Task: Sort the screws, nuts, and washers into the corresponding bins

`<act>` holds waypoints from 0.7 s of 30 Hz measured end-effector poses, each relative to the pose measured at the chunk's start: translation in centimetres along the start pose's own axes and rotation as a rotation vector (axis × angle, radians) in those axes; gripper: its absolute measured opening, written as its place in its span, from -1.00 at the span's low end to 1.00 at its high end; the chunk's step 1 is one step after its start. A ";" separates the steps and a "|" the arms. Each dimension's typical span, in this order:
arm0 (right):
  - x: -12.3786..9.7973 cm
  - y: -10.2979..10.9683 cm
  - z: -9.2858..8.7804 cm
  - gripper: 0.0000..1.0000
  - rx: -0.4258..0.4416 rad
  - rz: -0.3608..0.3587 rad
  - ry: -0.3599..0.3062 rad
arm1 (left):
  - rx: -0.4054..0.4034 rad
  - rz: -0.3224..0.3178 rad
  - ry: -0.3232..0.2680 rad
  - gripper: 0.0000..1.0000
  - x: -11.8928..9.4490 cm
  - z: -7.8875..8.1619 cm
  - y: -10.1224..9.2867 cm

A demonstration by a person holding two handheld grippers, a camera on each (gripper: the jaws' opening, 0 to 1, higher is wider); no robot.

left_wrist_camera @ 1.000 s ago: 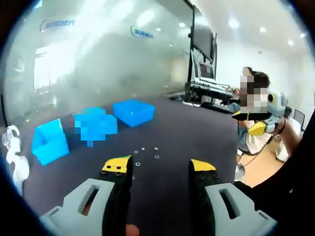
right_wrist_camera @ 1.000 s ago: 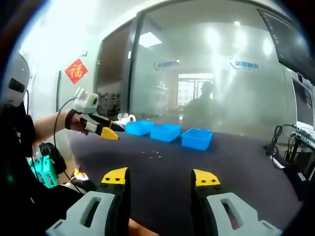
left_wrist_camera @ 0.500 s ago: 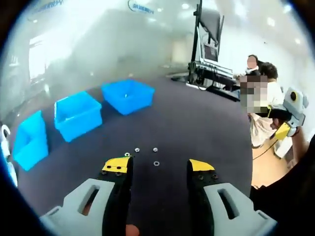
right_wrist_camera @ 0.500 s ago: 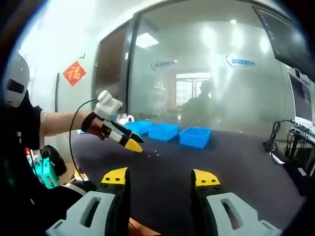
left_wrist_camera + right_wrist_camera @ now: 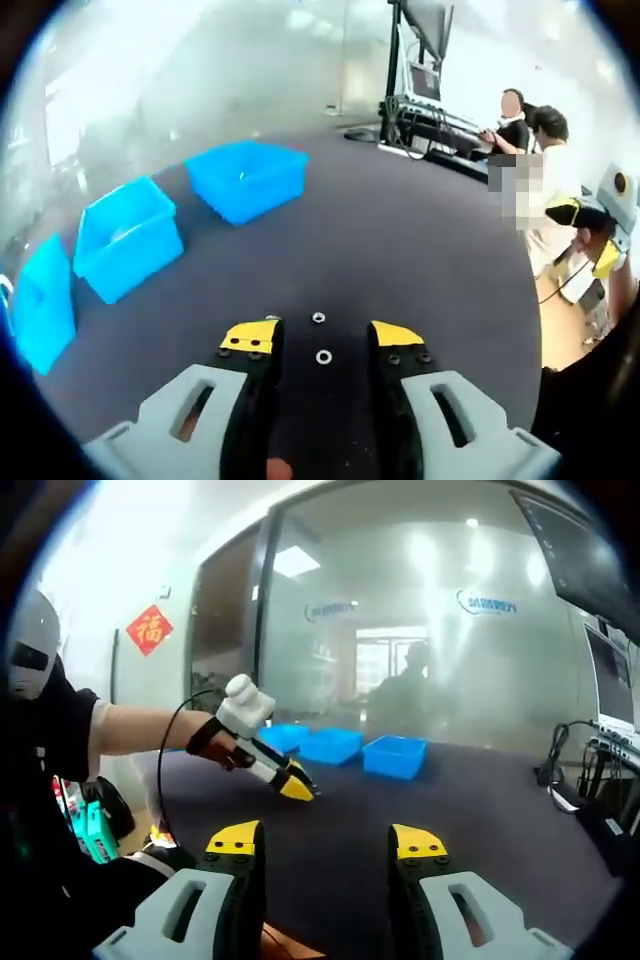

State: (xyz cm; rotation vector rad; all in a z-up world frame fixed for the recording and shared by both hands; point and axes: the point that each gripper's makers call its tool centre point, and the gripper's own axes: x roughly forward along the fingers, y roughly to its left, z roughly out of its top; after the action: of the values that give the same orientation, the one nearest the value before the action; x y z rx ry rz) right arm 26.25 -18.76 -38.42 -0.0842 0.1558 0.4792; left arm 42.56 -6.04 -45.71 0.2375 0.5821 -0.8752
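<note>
A dark worktop carries two washers between the parted, empty left tongs; three blue bins stand beyond to their left; right tongs gape empty, well back; frosted glass wall behind.

A frosted glass partition with blue logos spans the far side of the room. A red paper ornament hangs on the white wall at left. Ceiling lights reflect in the glass. An equipment rack stands beyond the dark desk
</note>
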 end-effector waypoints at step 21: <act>-0.1 0.4 -0.1 -0.10 -0.004 0.005 0.009 | -0.005 0.001 -0.014 -0.76 1.0 0.0 -0.2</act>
State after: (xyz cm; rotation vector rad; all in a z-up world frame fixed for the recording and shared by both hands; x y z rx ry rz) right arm 25.98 -18.51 -38.48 -0.0896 0.1642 0.4839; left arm 42.88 -6.82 -46.26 0.2267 0.5717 -0.8741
